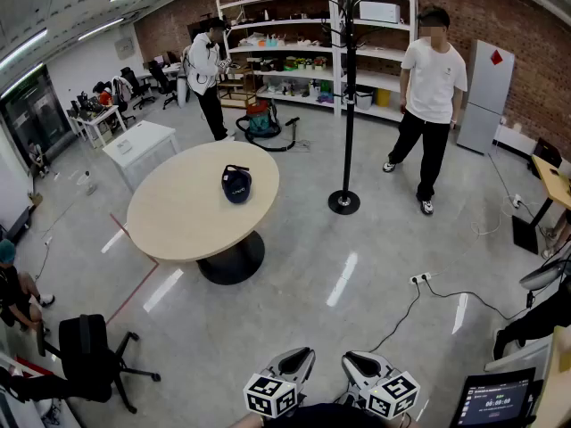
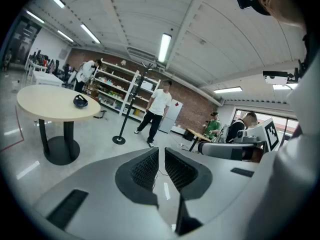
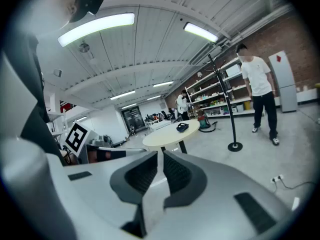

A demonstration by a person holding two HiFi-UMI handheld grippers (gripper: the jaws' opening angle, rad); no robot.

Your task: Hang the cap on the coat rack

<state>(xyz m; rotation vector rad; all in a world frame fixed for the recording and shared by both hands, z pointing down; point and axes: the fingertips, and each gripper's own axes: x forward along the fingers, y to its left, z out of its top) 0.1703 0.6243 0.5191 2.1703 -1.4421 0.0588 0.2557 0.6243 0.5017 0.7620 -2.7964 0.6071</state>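
Cap [image 1: 236,184]: dark blue. It lies on the counter top, on the side nearer the coat rack. Nothing touches it.
Counter [image 1: 183,217]: round pale top on a single black pedestal with a round foot. It stands on the grey floor.
Coat rack [image 1: 348,96]: black upright pole on a round black base. It stands on the floor near the counter, to its right in the head view, and does not touch it.
Left tool [image 1: 299,357]: at the bottom edge of the head view, well apart from the counter. The jaws are drawn almost together with only a thin slit between the ribbed pads. Nothing sits in that slit.
Right tool [image 1: 357,360]: just beside the left tool and aimed the same way. The jaws are likewise nearly closed and hold nothing.
Person in white T-shirt [image 1: 433,105]: stands on the floor to the right of the coat rack.
Shelving [image 1: 294,43]: white open unit against the brick wall, behind the coat rack.
Second person [image 1: 207,74]: white top, dark trousers, at the left end of the shelving.
Office chair [image 1: 89,355]: black, on the floor at lower left of the head view.
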